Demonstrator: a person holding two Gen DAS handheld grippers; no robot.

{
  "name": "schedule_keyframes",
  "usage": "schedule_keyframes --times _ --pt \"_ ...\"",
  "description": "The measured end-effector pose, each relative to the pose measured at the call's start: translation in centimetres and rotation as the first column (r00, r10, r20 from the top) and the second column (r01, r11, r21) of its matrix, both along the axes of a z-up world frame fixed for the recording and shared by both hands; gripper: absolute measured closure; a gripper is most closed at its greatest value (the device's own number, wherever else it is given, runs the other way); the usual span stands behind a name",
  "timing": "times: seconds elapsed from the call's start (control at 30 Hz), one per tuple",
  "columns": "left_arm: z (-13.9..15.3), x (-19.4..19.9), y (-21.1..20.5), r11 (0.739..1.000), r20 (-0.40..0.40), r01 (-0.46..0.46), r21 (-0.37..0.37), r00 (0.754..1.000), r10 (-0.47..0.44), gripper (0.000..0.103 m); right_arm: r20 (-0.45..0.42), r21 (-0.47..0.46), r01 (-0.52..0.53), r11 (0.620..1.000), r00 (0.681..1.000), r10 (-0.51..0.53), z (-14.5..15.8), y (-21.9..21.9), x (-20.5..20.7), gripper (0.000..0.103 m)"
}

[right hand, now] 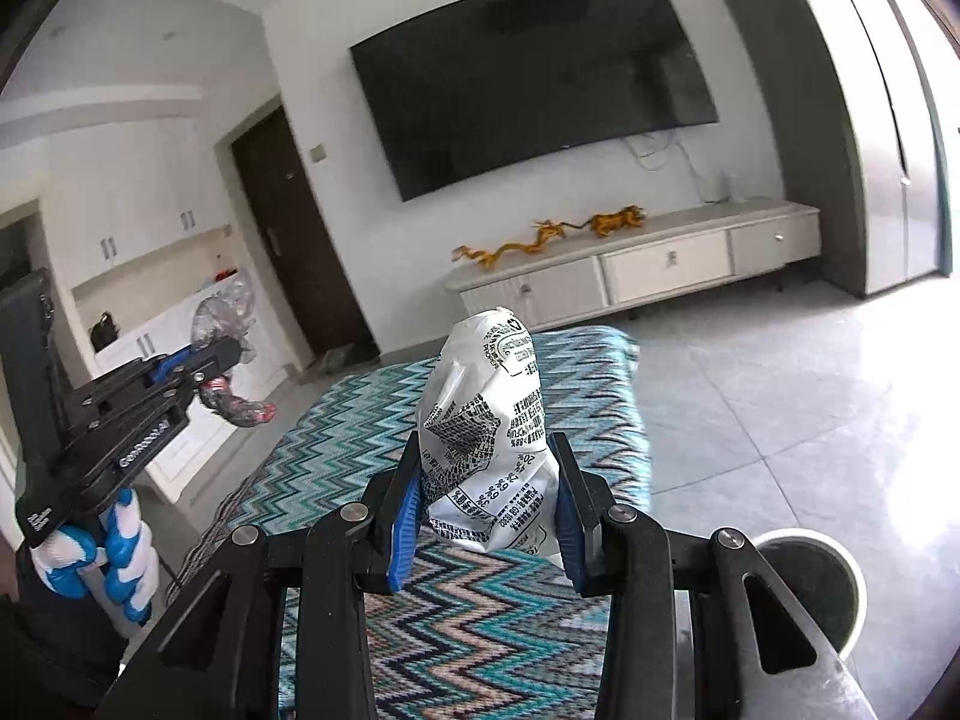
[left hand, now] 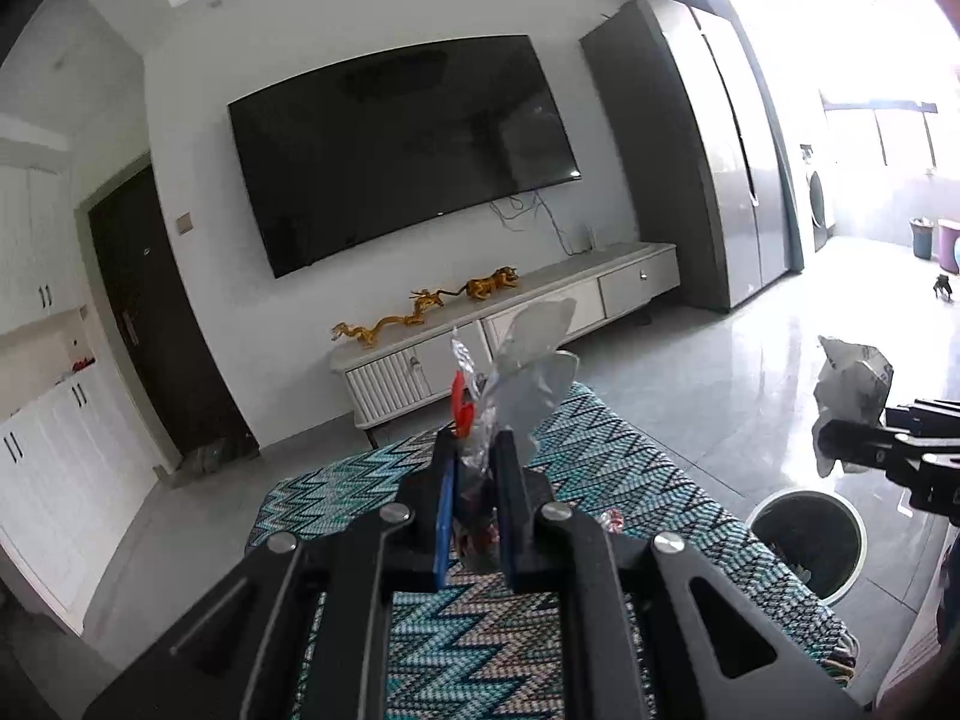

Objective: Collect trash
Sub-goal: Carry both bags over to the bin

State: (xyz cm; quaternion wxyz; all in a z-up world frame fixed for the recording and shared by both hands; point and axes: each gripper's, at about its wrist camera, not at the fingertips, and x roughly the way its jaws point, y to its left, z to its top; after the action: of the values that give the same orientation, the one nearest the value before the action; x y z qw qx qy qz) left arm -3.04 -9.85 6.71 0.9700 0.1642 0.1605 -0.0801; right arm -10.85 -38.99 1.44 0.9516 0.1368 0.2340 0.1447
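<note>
Left gripper (left hand: 474,462): clamped on a crumpled clear plastic wrapper (left hand: 522,372); the 2 blue pads stand nearly together with the film pinched between them.
Clear plastic wrapper position: the bulk rises above and beyond the fingertips; a red strip shows at its left edge; a short tail hangs below the pads toward the camera.
Right gripper (right hand: 489,480): clamped on a crumpled white printed packet (right hand: 486,438); the jaws stand partly apart, each blue pad pressed against 1 side of the packet.
White printed packet position: seated between the 2 pads, its upper part projecting above the fingertips, black print facing the camera.
Gloved hand (right hand: 120,558): blue-and-white glove wrapped around the left gripper's handle, seen in the right wrist view.
Zigzag-patterned cloth (left hand: 630,462): teal, black and beige; covers the surface below both grippers.
Waste bin (left hand: 807,546): round, white rim, dark interior; stands on the tiled floor just beside the cloth's right edge, below the right gripper.
Background: wall-mounted television (left hand: 402,150); low cabinet (left hand: 624,282) carrying golden dragon figurines (left hand: 420,306).
</note>
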Motion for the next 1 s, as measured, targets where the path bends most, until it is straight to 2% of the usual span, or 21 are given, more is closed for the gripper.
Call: schedule_keyframes --times 0.2,0.5,0.77,1.0 --pt "-0.3 0.8 -4.3 0.997 -0.018 0.05 0.055 0.999 -0.049 0.091 -0.017 0.003 0.088 0.996 0.996 -0.088 -1.2 -4.2 0.0 0.065" --pt "-1.8 2.4 -11.1 0.979 -0.069 0.165 0.117 0.985 -0.157 0.09 -0.098 0.042 0.205 0.978 0.975 -0.201 -4.6 -10.1 1.3 0.065" --pt "-4.7 4.0 -17.2 0.948 -0.148 0.277 0.156 0.956 -0.255 0.09 -0.174 0.07 0.273 0.959 0.95 -0.258 -8.2 -13.7 2.1 0.065" --pt "-8.0 5.6 -21.6 0.92 -0.241 0.352 0.173 0.921 -0.307 0.09 -0.267 0.093 0.339 0.936 0.914 -0.305 -12.1 -16.5 2.8 0.065"
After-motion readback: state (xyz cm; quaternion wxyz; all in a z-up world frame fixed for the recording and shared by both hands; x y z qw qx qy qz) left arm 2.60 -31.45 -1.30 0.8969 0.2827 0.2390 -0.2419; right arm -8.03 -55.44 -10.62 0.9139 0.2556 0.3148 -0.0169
